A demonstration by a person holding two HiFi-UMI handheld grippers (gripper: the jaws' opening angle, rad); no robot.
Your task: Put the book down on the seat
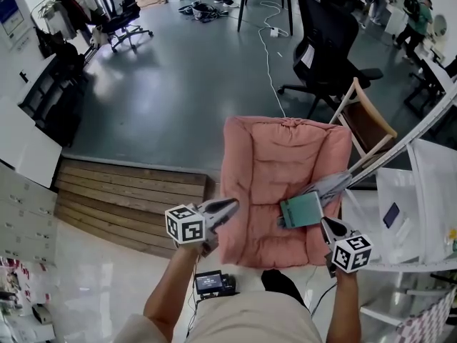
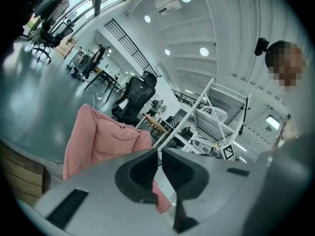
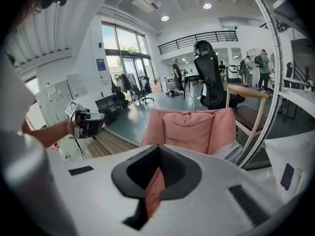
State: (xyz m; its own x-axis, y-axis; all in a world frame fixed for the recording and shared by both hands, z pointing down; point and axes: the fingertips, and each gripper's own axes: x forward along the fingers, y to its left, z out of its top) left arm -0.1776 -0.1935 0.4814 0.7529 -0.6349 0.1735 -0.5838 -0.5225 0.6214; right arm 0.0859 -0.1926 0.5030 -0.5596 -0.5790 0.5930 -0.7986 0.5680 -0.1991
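Observation:
A teal book (image 1: 300,210) lies flat on the front right part of the pink cushioned seat (image 1: 271,163). My right gripper (image 1: 341,180) hovers just right of the book with its jaws shut and nothing between them. In the right gripper view the shut gripper (image 3: 157,149) points at the pink seat back (image 3: 189,127), and the book is out of sight. My left gripper (image 1: 233,205) is shut and empty at the seat's left front edge. In the left gripper view it (image 2: 159,154) points over the seat (image 2: 98,136).
A black office chair (image 1: 325,41) and a wooden chair (image 1: 368,123) stand behind the seat. Wooden steps (image 1: 128,191) lie to the left. A white table (image 1: 428,191) with a metal frame crowds the right side. A cable (image 1: 268,56) trails across the floor.

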